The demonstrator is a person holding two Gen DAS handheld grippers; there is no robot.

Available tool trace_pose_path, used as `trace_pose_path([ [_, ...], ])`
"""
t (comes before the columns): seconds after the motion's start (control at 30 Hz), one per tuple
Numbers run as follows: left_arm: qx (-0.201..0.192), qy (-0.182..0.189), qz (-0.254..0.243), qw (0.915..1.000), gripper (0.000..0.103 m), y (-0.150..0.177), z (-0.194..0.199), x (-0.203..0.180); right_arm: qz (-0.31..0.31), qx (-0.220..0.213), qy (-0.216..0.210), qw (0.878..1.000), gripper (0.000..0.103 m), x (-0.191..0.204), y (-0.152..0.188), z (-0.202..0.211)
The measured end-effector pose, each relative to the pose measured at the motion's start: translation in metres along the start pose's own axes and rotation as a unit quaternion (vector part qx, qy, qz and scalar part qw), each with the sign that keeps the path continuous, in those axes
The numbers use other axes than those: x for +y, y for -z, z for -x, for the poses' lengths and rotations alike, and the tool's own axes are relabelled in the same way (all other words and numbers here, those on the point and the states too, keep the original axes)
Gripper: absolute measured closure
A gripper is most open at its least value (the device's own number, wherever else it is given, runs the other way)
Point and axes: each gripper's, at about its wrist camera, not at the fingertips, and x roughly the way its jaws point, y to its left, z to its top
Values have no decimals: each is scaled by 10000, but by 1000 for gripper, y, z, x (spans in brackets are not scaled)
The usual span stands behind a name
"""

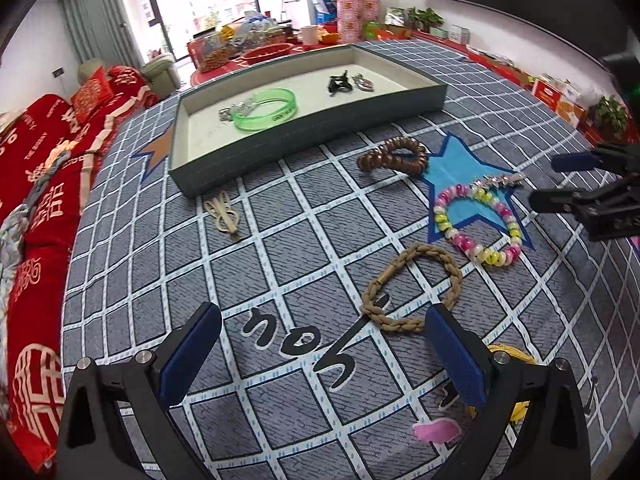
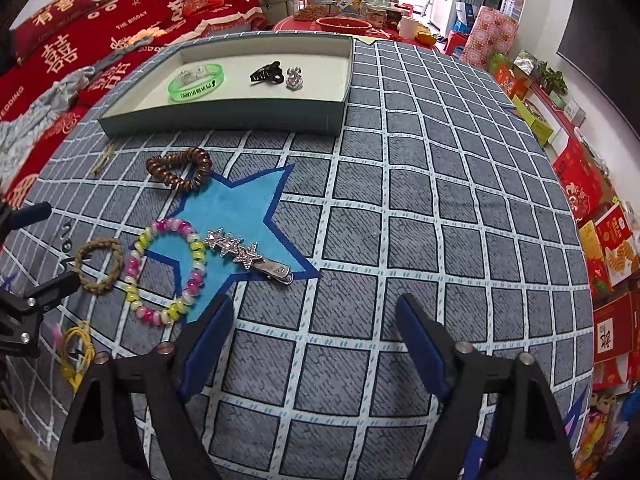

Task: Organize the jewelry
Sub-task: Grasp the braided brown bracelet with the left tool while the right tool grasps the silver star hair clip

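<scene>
A grey tray [image 1: 320,148] at the far side holds a green bangle [image 1: 266,110], a black claw clip [image 1: 339,83] and a silver brooch [image 1: 362,82]. On the checked cloth lie a brown spiral hair tie [image 1: 394,156], a pink-and-yellow bead bracelet [image 1: 478,224], a rhinestone star clip [image 2: 248,258], a braided tan bracelet [image 1: 412,288] and a beige hair clip [image 1: 224,214]. My left gripper [image 1: 322,316] is open just short of the braided bracelet, nothing between its fingers. My right gripper [image 2: 316,304] is open and empty, a little short of the star clip.
A yellow hair tie [image 2: 78,354] and a pink piece [image 1: 434,432] lie close under the left gripper. A red-covered sofa [image 1: 44,184] runs along the left. Boxes [image 2: 600,240] line the floor at the right. A cluttered red table [image 1: 256,46] stands behind the tray.
</scene>
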Motion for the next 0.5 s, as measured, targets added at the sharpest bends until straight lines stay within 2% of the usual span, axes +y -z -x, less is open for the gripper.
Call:
trace_pose_path([
  [0.1,6,92,-89,9999,0,-3,-4,-4,191,29,26,9998,27,5,-4,-6],
  [0.3,-3,277,-389,9989,0,-9,-10,-18,646,-51,-80,9979,29,23,-14,-11],
  [0.33,8,349,-427,9985,3,-9,-11,-20,671,-47,-121,9977,31,24,-15,-11],
  [0.4,18,448,-377,9983,3,-10,-12,-21,664,-24,-231,9975,37,25,-17,-12],
  [0.5,9,602,-308,9977,14,-12,-13,-22,648,-12,-354,9973,46,27,-16,-11],
])
